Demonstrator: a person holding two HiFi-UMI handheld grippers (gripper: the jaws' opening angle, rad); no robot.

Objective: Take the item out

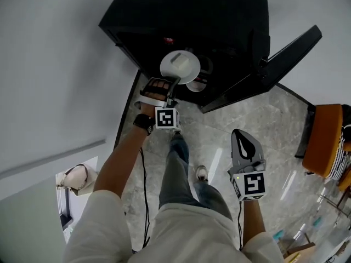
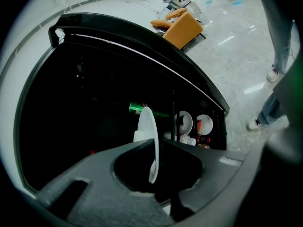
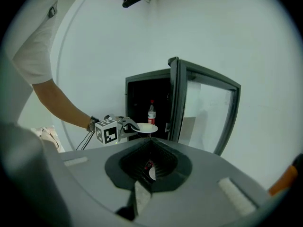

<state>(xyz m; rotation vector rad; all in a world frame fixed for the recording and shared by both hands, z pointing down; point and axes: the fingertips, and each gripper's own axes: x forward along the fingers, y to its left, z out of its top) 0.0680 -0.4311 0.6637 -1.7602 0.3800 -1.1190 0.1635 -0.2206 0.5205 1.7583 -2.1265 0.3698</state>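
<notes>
A white plate (image 1: 180,66) hangs edge-on in front of the open black cabinet (image 1: 181,15). My left gripper (image 1: 175,84) is shut on its near rim. In the left gripper view the plate (image 2: 147,126) stands upright between the two dark jaws of the left gripper (image 2: 154,148), which press on it. In the right gripper view the plate (image 3: 146,127) is level at the cabinet's opening. My right gripper (image 1: 244,138) stays back over the floor, right of the cabinet door (image 1: 274,64). The right gripper (image 3: 150,145) has its jaws together, nothing between them.
Inside the cabinet are two white dishes (image 2: 184,122) (image 2: 204,124), a red-capped bottle (image 3: 151,112) and a green light (image 2: 137,109). An orange chair (image 1: 323,141) stands to the right, a bag (image 1: 74,177) to the left. The person's shoe (image 1: 202,172) is on the marble floor.
</notes>
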